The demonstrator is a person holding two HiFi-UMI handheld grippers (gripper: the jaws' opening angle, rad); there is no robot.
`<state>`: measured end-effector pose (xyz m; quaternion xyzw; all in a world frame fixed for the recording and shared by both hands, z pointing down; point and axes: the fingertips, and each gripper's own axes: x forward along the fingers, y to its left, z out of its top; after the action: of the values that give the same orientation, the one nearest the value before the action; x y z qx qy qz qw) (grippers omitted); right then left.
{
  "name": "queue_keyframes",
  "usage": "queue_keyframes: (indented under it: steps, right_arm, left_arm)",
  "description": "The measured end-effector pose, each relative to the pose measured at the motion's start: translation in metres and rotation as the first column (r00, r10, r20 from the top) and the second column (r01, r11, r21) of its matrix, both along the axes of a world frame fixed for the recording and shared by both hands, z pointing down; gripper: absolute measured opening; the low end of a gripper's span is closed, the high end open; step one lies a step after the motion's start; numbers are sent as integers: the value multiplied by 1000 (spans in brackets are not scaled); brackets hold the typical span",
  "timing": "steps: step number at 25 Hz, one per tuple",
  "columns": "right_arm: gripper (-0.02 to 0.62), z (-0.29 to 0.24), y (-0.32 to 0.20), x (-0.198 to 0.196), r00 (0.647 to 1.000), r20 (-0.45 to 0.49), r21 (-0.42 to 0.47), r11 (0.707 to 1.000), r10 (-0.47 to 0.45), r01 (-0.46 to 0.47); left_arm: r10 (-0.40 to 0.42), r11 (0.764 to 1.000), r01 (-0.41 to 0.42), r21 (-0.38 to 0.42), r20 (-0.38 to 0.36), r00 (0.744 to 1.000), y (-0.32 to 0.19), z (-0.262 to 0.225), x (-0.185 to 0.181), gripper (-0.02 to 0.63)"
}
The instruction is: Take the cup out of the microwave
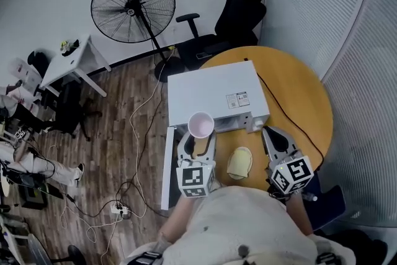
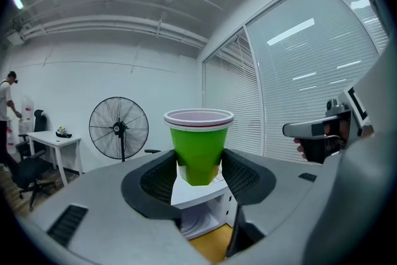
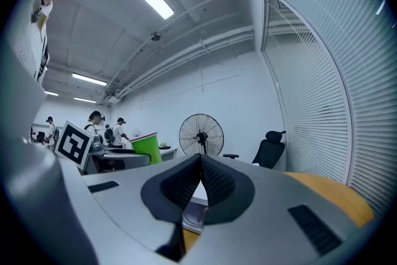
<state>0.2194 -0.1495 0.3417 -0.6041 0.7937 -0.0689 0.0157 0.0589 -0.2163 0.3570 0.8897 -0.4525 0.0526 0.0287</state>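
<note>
At the table's [image 1: 298, 96] near-left edge, in front of the open microwave [image 1: 211, 93]: L gripper [image 1: 198, 138] jaws wide apart, pads clamped on the green cup's [image 2: 198, 146] lower half; cup upright, outside the oven. R gripper [image 3: 200, 178]: jaws closed together, nothing held.

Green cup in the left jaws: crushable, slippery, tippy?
The green disposable-looking plastic cup probably has thin walls, so a hard squeeze may dent it. Its inside looks empty in the head view, so it is likely very light. It narrows toward the base, where the jaws of the left gripper pinch it, so it might slip upward or tip easily.
</note>
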Motion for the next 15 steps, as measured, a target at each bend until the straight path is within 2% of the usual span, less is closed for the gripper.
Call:
queue_keyframes:
  steps: [7, 15]
  right_arm:
    - [8, -7, -7, 5, 1000, -7, 19, 1000, 4, -4]
    - [8, 3, -7, 4, 1000, 15, -16, 1000, 21, -20]
  left_arm:
    - [7, 999, -7, 41, 2, 1000, -6, -13, 2, 250]
    - [32, 999, -32, -13, 21, 999, -3, 11, 6, 250]
